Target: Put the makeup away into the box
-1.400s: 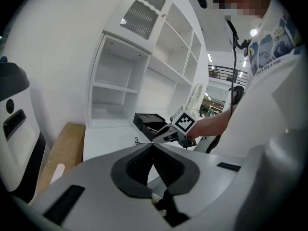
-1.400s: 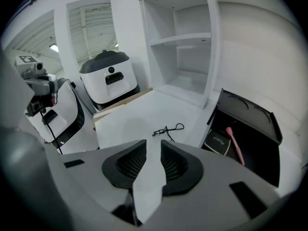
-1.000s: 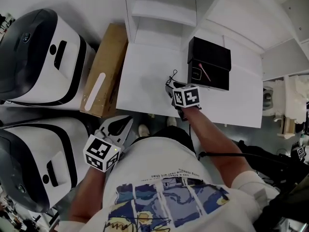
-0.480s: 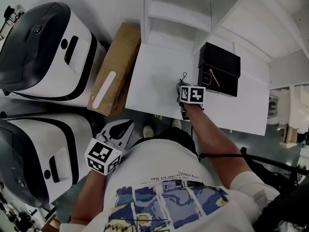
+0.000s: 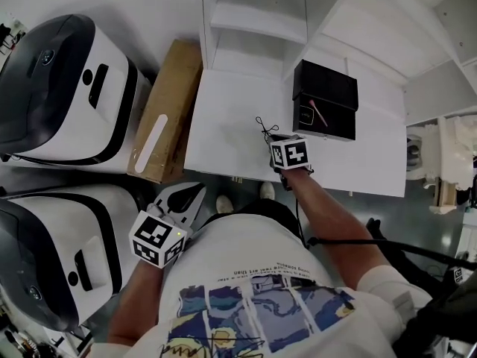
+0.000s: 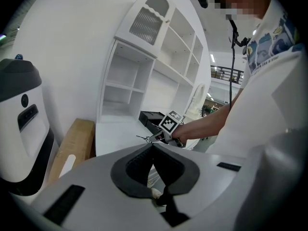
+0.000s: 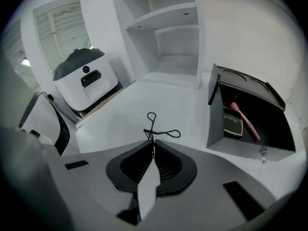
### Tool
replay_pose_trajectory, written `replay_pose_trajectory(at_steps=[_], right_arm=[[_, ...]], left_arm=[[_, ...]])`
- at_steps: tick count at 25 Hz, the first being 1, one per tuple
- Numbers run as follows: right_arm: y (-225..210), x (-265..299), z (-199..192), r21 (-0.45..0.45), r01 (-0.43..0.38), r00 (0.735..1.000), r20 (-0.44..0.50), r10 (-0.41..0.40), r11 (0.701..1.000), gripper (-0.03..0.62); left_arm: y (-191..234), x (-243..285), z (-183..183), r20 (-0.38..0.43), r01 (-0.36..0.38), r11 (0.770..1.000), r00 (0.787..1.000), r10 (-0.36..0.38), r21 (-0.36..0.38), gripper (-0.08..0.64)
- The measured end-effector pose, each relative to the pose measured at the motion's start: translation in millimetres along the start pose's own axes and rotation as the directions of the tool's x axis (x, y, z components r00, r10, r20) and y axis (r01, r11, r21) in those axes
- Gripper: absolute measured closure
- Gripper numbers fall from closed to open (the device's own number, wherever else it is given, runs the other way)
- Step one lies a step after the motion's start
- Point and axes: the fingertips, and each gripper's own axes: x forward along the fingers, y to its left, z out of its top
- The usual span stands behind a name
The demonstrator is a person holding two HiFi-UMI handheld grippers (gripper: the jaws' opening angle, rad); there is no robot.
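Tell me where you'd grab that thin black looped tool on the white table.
At the narrow end where its two loops meet, from above on the near side: the eyelash curler lies flat, loops pointing away. The right claw, just closed, pinches it there.

White tabletop [image 5: 223, 144], backed by a white shelf unit [image 5: 257, 21]. On it stand an open black box [image 5: 325, 99], right of centre with its lid raised, and a black eyelash curler [image 5: 264, 128], left of the box and apart from it. Whether the curler lies flat cannot be told.
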Motion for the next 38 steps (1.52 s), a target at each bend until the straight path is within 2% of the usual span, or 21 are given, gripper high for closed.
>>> replay_pose_trajectory(at_steps=[8, 12, 16, 25, 31, 38], right_arm=[[19, -42, -20, -0.076, -0.102, 0.995, -0.026, 0.101, 0.992, 0.555], [27, -71, -22, -0.146, -0.143, 0.989, 0.002, 0.145, 0.979, 0.555], [16, -101, -17, -0.185, -0.142, 0.987, 0.047, 0.153, 0.972, 0.555], [-76, -141, -6, -0.166, -0.036, 0.993, 0.102, 0.054, 0.985, 0.555], [-138, -144, -2, -0.168, 0.019, 0.996, 0.091, -0.003, 0.986, 0.555], [-199, -125, -4, -0.193, 0.030, 0.999, 0.034, -0.024, 0.981, 0.555]], left_arm=[[-27, 27, 5, -0.021, 0.096, 0.995, 0.995, -0.095, 0.031, 0.546], [-42, 44, 9, -0.033, 0.145, 0.988, 0.989, -0.144, 0.052, 0.546], [-57, 62, 15, -0.044, 0.190, 0.979, 0.981, -0.187, 0.077, 0.546], [-77, 99, 44, -0.044, 0.224, 0.967, 0.975, -0.220, 0.118, 0.546], [-78, 114, 57, -0.034, 0.196, 0.974, 0.980, -0.194, 0.114, 0.546], [-82, 131, 66, -0.036, 0.146, 0.985, 0.989, -0.143, 0.089, 0.546]])
